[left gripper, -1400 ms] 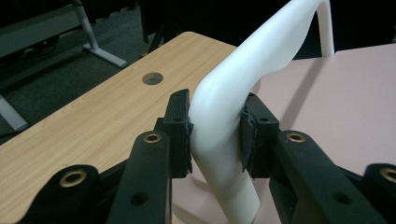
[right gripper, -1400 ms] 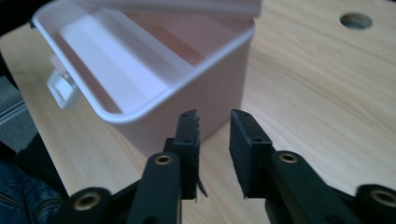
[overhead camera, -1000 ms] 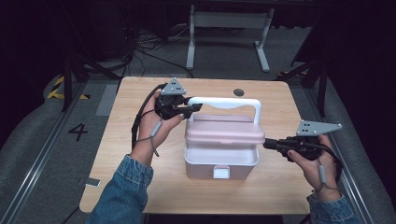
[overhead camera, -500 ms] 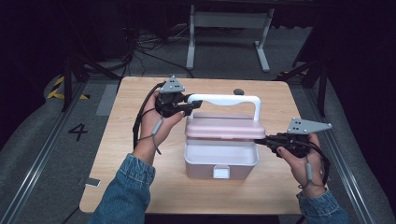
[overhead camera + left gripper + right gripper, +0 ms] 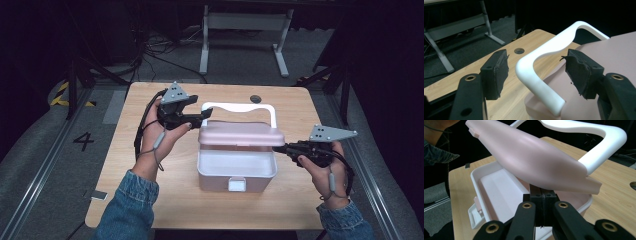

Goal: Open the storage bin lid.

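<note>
Your left gripper (image 5: pixel 199 116) sat wide open at the box's far left corner, and in the left gripper view its two padded jaws stood well apart with the white handle (image 5: pixel 544 72) rising between them, touching neither pad. That handle curved up and away ahead of the jaws, its near leg dropping into the pink lid (image 5: pixel 599 50), which spread out under and beyond your right-hand jaw. Beyond the left-hand jaw lay the wooden table (image 5: pixel 499 65) with its round cable hole (image 5: pixel 519 51). Your right gripper (image 5: pixel 278 148) came in from the other side, jaws pressed tight together with no gap showing, their tips tucked under the lid's right-hand edge, at the rim of the white box (image 5: pixel 236 172). In the right gripper view the lid (image 5: pixel 534 162) hung tilted just above and ahead of those closed jaws, raised off the box (image 5: pixel 496 187), whose open inside stretched away to the left of them. Whether the tips pinched anything there, I couldn't tell; the lid hid them. The white latch (image 5: pixel 237 184) hung at the box's front, on your side, between your two hands. Your denim sleeve (image 5: pixel 131 207) trailed behind the left gripper.
</note>
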A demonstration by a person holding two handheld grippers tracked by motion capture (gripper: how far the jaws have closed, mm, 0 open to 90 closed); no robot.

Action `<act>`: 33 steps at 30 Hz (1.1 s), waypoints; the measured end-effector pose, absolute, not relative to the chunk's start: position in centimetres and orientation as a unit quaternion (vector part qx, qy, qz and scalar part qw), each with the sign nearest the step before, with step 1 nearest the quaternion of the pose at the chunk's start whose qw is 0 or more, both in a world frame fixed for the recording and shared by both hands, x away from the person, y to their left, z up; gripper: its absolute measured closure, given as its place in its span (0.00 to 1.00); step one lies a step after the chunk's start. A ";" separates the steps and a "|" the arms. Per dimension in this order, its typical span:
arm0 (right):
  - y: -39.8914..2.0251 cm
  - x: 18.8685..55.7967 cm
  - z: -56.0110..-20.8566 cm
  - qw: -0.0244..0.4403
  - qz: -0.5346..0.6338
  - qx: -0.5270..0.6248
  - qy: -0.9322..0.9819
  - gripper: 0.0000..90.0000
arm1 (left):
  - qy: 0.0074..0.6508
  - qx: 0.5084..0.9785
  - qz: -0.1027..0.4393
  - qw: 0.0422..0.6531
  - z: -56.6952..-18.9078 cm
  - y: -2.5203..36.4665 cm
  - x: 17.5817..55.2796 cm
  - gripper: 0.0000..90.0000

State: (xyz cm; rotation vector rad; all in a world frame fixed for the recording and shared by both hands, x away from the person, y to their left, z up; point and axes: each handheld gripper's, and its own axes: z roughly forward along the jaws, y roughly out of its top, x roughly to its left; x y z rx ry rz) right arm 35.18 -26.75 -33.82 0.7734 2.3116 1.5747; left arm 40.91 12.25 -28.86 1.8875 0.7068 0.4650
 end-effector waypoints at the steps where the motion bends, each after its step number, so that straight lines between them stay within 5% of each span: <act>1: -26.8 35.2 -33.8 0.120 0.540 0.265 0.790 1.00 | 0.293 0.785 0.197 0.509 -28.8 12.4 40.7 0.37; 19: -26.8 35.0 -33.6 0.131 0.551 0.270 0.779 1.00 | 0.304 0.815 0.209 0.448 -30.3 16.1 36.6 0.31; 33: -26.9 35.0 -33.5 0.135 0.560 0.276 0.769 1.00 | 0.279 0.830 0.218 0.431 -31.5 13.5 36.2 0.30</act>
